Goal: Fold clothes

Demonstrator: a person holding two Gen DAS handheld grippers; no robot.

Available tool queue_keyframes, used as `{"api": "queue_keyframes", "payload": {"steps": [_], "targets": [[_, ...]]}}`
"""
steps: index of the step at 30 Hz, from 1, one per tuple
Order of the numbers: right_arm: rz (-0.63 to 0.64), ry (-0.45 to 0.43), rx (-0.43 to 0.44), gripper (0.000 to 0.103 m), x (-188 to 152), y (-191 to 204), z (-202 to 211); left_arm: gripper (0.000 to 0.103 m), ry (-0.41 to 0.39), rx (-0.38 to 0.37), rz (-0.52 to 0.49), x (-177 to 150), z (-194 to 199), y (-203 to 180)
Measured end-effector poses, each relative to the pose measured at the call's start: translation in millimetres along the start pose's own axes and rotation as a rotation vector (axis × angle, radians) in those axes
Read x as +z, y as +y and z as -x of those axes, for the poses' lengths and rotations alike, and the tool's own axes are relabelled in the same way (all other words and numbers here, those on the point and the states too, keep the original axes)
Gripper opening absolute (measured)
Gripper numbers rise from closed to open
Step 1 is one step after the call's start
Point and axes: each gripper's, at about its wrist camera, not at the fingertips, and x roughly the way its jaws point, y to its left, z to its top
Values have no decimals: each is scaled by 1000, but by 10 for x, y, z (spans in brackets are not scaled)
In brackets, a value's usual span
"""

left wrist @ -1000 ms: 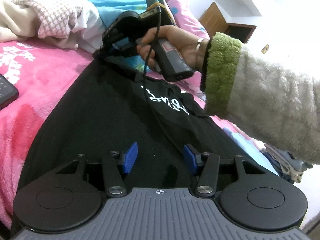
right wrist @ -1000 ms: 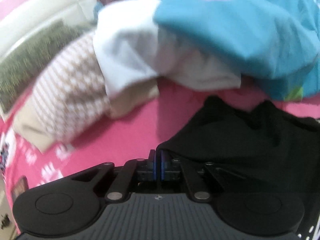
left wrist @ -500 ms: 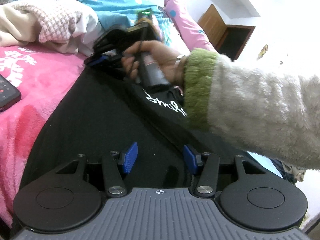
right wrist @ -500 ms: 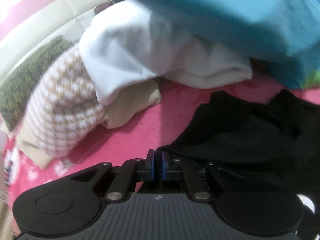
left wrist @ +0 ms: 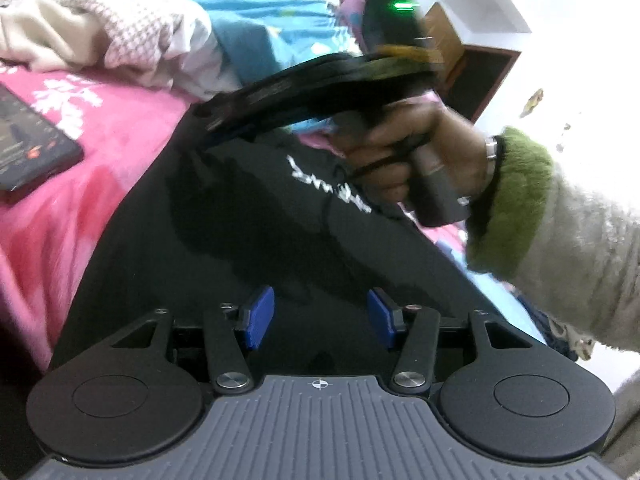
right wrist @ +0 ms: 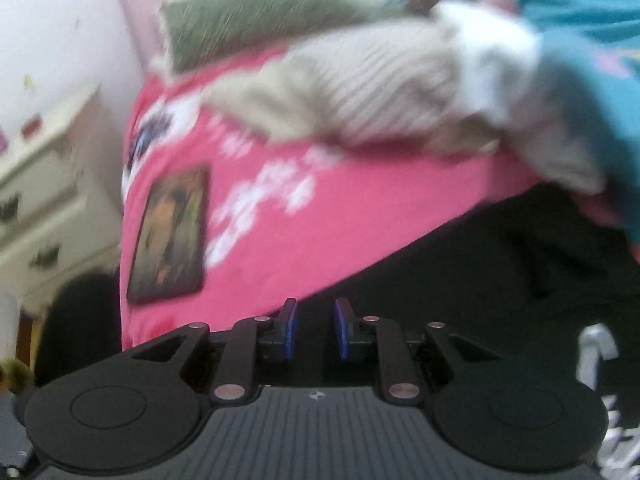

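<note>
Half a second ago the right claw was pinched on the edge of the black garment; now its blue pads stand a little apart with nothing between them, lifted clear above the cloth. Seen from the left wrist, that right claw is a blurred black shape raised over the garment's far end, gripped by a hand in a fuzzy cream sleeve with a green cuff. The left claw is spread wide, its pads low over the near part of the garment and gripping nothing.

The black garment lies spread on the bed, smooth and matte, with white lettering near its far right side. Beneath it is a plush pink blanket with white print. A dark phone rests flat on the blanket to the left of the garment. Beyond lies a heap of soft clothes: a houndstooth knit, white fabric, and a teal quilt. A wooden cabinet stands by the white wall.
</note>
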Motion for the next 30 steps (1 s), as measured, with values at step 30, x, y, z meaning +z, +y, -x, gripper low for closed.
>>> {"api": "queue_keyframes", "payload": {"steps": [30], "targets": [[183,-112,68,9,-1079,1472,-100,49,-22,581,46,74,803,537]]}}
